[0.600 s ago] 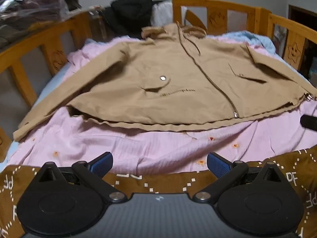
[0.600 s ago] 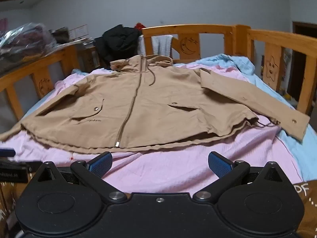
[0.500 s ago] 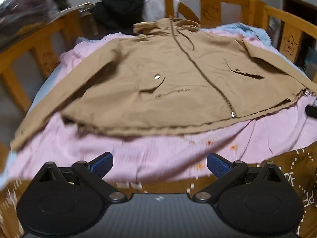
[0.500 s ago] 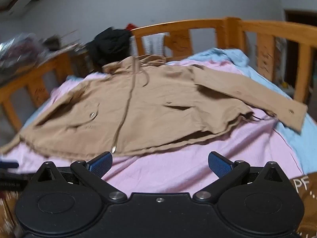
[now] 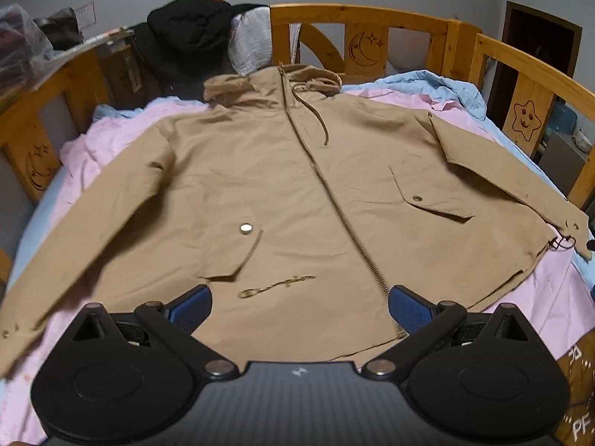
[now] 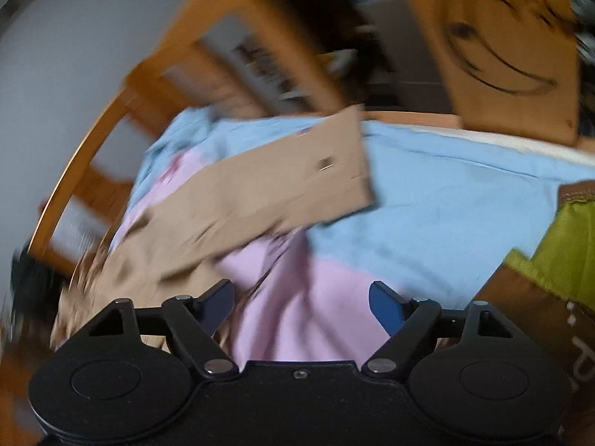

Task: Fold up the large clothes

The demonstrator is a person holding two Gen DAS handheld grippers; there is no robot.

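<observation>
A tan hooded jacket lies flat and zipped on the bed, front up, sleeves spread to both sides. My left gripper is open and empty, hovering over the jacket's lower hem near the zipper's end. My right gripper is open and empty over the pink sheet, just short of the jacket's right sleeve, whose cuff lies on the blue sheet. The right wrist view is tilted and blurred.
A wooden bed rail runs around the bed on the left, far and right sides. Black clothes hang over the far left rail. A brown patterned blanket and a green cloth lie near the front right.
My left gripper has moved forward over the jacket's hem. My right gripper has swung right and tilted toward the right sleeve. Both stay open.
</observation>
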